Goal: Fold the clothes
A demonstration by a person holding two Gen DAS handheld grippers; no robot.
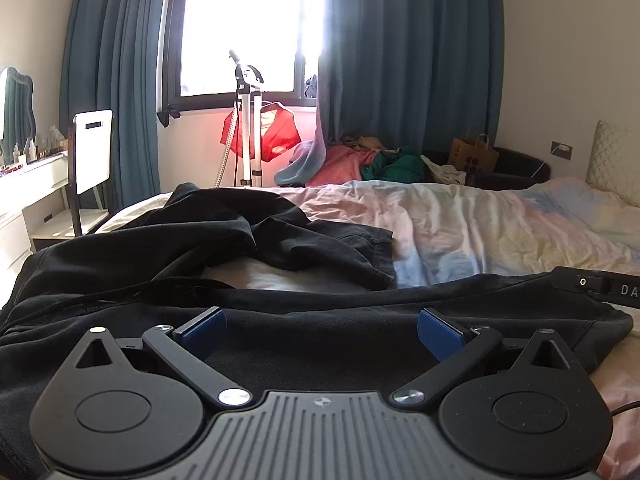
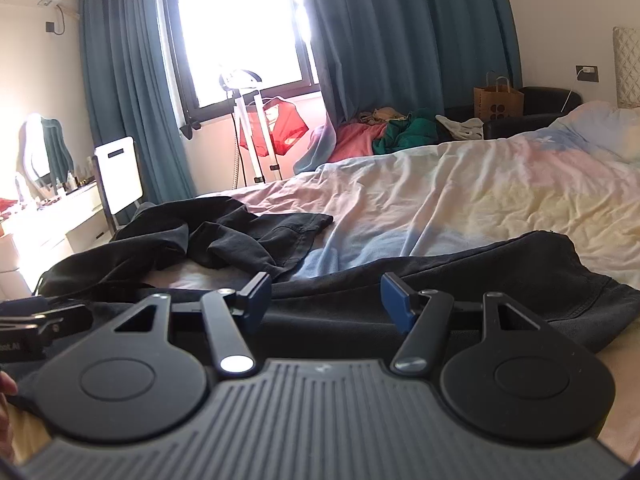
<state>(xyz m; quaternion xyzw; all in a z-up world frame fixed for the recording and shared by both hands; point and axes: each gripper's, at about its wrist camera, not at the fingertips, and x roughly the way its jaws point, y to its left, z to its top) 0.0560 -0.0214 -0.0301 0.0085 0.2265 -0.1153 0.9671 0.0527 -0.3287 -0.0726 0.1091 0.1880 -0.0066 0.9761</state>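
Nearest, the left gripper [image 1: 322,330] and right gripper [image 2: 326,300] hover with jaws spread over a rumpled black garment [image 1: 280,240], which lies at the near left of the pastel bedsheet [image 1: 480,220], its long axis running left to right.

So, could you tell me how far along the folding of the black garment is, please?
Nothing looks folded yet: the black cotton garment lies rumpled across the pastel bedsheet. In hand: the left gripper and right gripper hover open over its near edge, gripping nothing. Grasping, flattening and folding remain.
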